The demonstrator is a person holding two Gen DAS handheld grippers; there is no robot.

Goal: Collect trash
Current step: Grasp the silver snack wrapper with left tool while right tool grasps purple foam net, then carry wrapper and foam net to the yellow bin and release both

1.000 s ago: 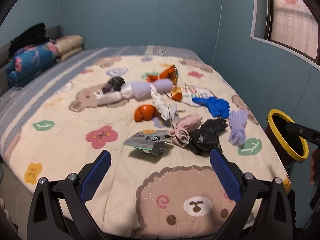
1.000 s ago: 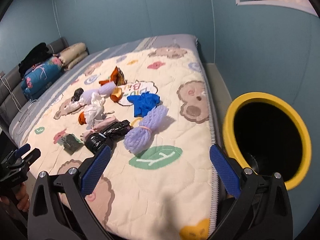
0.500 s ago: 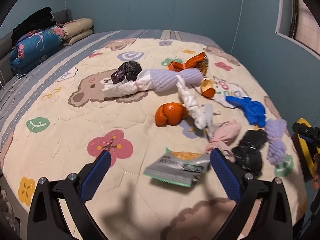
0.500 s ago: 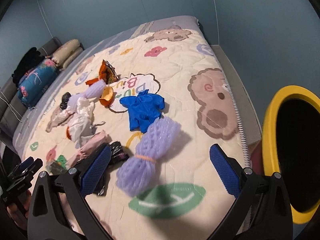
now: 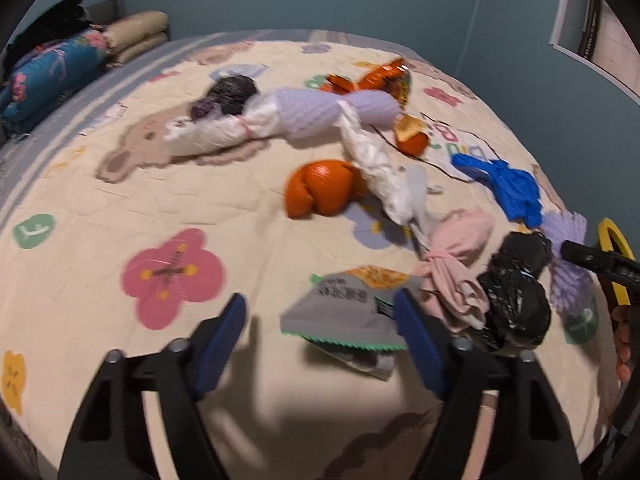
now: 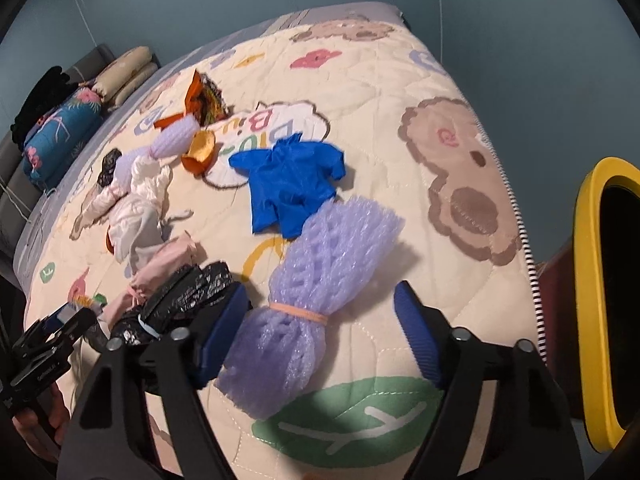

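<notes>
Both sets of jaws are closing, gripping nothing yet – left gripper [image 5: 320, 320] around the grey wrapper [image 5: 344, 312], right gripper [image 6: 320, 320] around the purple foam net [image 6: 320, 280] on the bed quilt [image 6: 400, 80]; yellow-rimmed bin [image 6: 588, 280] beside the bed – contents hidden

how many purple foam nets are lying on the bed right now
2: one purple foam net lies between the right gripper's closing jaws, another mid-bed by the orange wrapper. Others may be hidden.

The quilt [image 6: 400, 80] carries a white cloud patch [image 6: 272, 128] with coloured letters reading roughly "Biu Biu" (seen upside down, partly covered by the blue glove [image 6: 292, 184]). A green leaf patch [image 5: 33, 231] bears a white mark like an "F". Print on the grey snack wrapper [image 5: 344, 308] is too blurred to read.
</notes>
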